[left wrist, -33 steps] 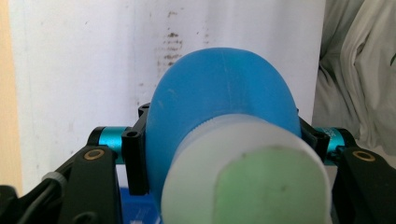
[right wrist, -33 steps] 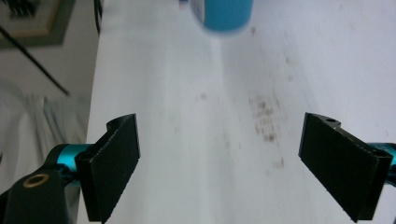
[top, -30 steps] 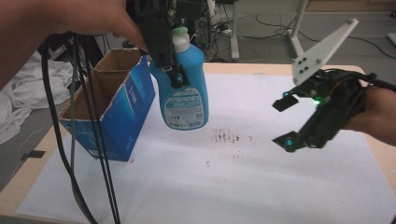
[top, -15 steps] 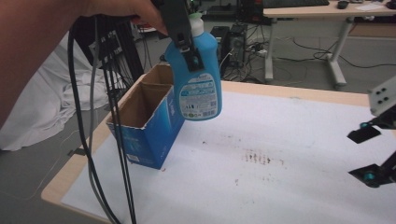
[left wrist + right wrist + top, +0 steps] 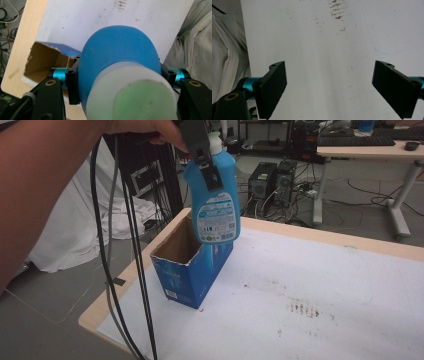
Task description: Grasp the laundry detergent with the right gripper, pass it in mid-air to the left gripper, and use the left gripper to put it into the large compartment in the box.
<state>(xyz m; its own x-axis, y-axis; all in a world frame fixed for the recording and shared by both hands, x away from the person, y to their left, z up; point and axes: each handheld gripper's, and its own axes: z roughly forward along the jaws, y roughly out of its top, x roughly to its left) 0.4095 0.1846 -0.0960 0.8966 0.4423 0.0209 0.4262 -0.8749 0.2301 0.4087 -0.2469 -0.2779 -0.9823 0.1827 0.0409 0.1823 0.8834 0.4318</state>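
A: Where's the blue detergent bottle [image 5: 214,195] right now?

B: In the air, clamped at its upper body by the left tool [image 5: 204,162], cap [image 5: 215,140] up, long axis close to vertical, with the base hanging just above the open top of the blue cardboard box [image 5: 187,265]. The box stands by the left edge of the tabletop [image 5: 320,237], near the far left corner.

A: Is the base over the opening?

B: Judging from the high view, it hangs over the box's right-hand wall rather than the middle. In the left gripper view the bottle [image 5: 120,65] sits between the jaws, and the brown inside of the box [image 5: 45,60] lies off to one side of it, not straight underneath.

A: So what does the lowering turn on?

B: I'd say a small shift toward the opening first, keeping the bottle upright. Otherwise the base could catch that wall's rim and tip or push the box toward the tabletop's edge.

A: And the other hand?

B: The right tool [image 5: 329,85] is spread wide with nothing between its jaws, pointing down at bare white tabletop with brown stains [image 5: 336,11]. Nothing else stands near the box.
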